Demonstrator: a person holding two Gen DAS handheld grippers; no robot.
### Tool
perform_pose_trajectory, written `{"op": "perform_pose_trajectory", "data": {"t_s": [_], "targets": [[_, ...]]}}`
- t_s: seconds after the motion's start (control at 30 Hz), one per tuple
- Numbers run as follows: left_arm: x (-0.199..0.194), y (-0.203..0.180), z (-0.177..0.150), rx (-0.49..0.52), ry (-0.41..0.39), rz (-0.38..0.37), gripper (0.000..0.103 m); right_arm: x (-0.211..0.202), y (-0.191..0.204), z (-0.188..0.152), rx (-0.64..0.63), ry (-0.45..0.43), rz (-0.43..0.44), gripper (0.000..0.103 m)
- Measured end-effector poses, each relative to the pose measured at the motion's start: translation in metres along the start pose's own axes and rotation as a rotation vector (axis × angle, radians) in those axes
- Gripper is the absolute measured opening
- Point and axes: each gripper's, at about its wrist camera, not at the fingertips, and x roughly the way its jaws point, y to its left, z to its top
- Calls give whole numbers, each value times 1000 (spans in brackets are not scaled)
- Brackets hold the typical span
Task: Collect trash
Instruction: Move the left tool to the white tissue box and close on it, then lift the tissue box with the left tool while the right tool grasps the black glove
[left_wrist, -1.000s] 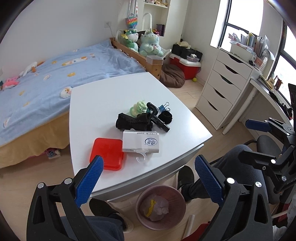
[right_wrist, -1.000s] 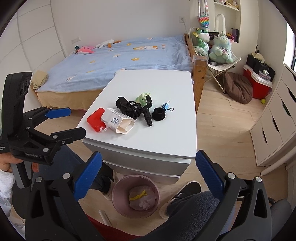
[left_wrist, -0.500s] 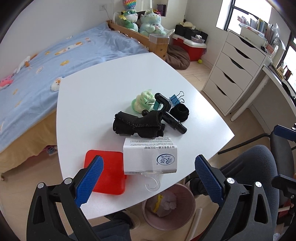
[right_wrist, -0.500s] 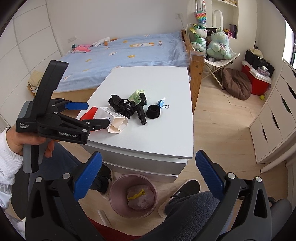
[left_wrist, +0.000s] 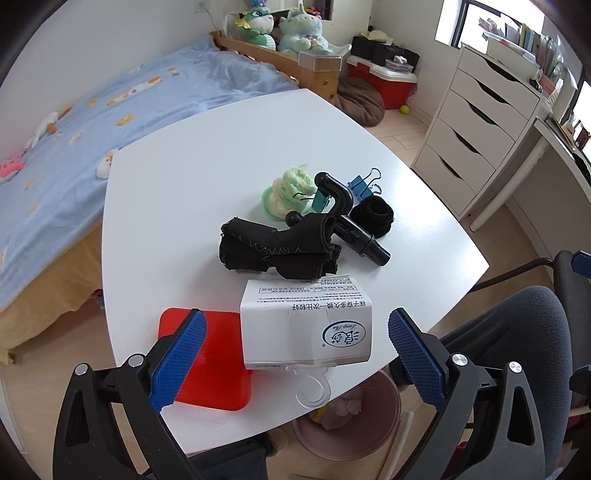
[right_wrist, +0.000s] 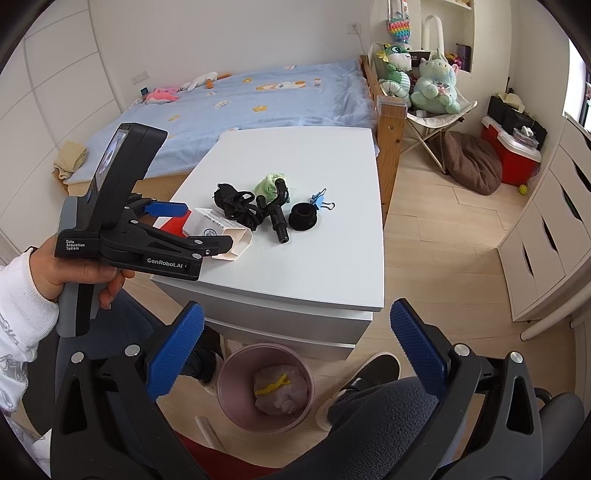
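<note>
the white paper package (left_wrist: 306, 324), printed and fitted with a clear plastic hook, is lying at the near edge of the white desk (left_wrist: 192, 192), between the spread blue pads of the left hand-held gripper (left_wrist: 295, 354), which is standing wide and gripping nothing. its left side is overlapping a flat red lid (left_wrist: 207, 365). just beyond it a black fabric piece (left_wrist: 277, 247) is lying against a black plastic pipe fitting (left_wrist: 351, 225), with a green plush toy (left_wrist: 288, 192), a blue binder clip (left_wrist: 360, 186) and a black ring (left_wrist: 373, 214) near them. a pink trash bin (left_wrist: 351, 417) is showing under the desk edge.

in the right wrist view, the right hand-held gripper (right_wrist: 293, 352) is hanging wide and empty over the pink trash bin (right_wrist: 264, 387), which is sitting on the floor holding crumpled waste. a hand (right_wrist: 70, 269) is holding the left hand-held gripper (right_wrist: 195, 229) around the white paper package (right_wrist: 221, 236).
</note>
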Motion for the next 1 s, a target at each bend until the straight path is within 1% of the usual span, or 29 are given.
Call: {"op": "perform_pose_trajectory", "data": {"t_s": [0.07, 0.13, 0.2, 0.37, 0.57, 0.8, 1.0], "targets": [[-1, -1, 0, 6, -1, 1, 84, 0, 0, 0, 1, -1, 0, 99], [-2, -1, 0, 7, -3, 0, 71, 0, 0, 0, 0, -1, 0, 99], [-2, -1, 0, 12, -1, -3, 63, 0, 0, 0, -1, -1, 0, 99], [-6, 0, -1, 15, -10, -17, 63, 0, 0, 0, 0, -1, 1, 99], [-20, 0, -3, 15, -39, -31, 63, 2, 1, 1, -4, -3, 3, 99], [-47, 8, -7, -9, -97, -52, 63, 7, 8, 11, -30, -3, 6, 99], [-78, 19, -11, -29, -157, -34, 63, 13, 19, 28, -84, -2, 18, 99]]}}
